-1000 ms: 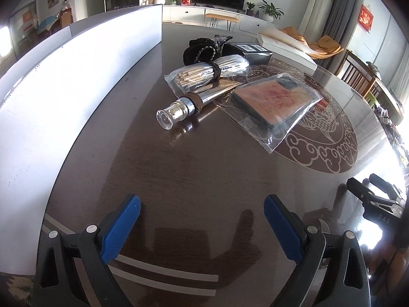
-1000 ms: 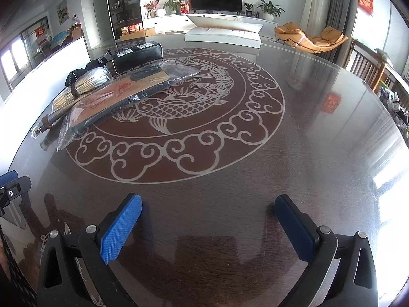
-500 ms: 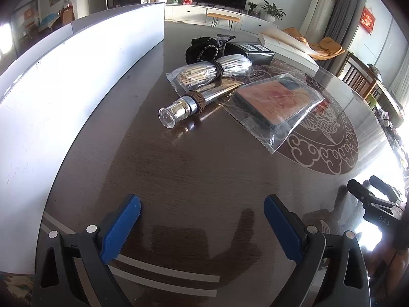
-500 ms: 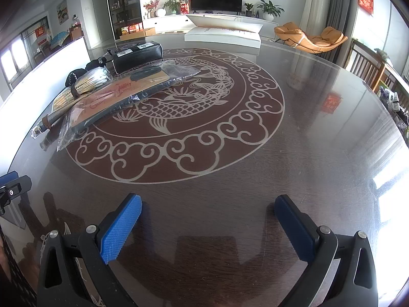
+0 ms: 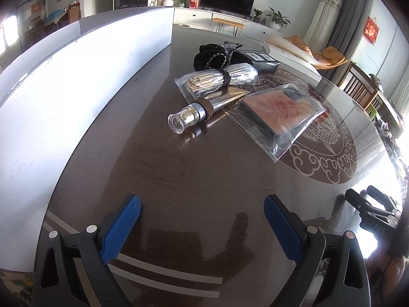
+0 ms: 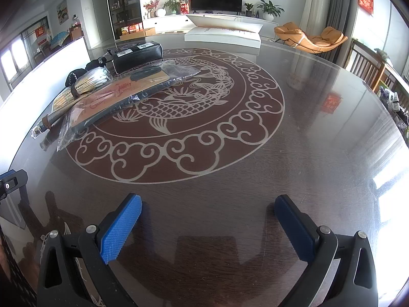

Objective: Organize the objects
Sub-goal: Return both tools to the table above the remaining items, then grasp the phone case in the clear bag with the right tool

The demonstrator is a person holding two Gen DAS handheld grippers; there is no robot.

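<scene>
Two sets of tongs hang spread and empty over a glossy dark counter (image 6: 319,133), the left tongs (image 5: 202,220) now a touch nearer the cluster of things to be organized than a second ago, when the pile sat slightly farther up their view — a slow closing-in that suggests the first pick is being lined up, though nothing has been touched. Nearest the left tongs lies a silver tube with a clear cap (image 5: 190,116), its cap pointing toward them and a brown band around its neck; behind it a bagged bundle of sticks (image 5: 217,80) rests against it, with a black pouch (image 5: 209,57) and a black box (image 5: 258,61) beyond. Just right of the tube, a flat case in a clear plastic bag (image 5: 278,111) overlaps the fish medallion (image 6: 179,107) inlaid in the counter. The right tongs (image 6: 208,223) hover well apart from the pile over bare wood, their view unchanged. A white panel (image 5: 76,89) walls the counter's left edge, leaving little room on that side, and the crowded, touching items look likely to shift if one is pulled free — the slippery bags especially
</scene>
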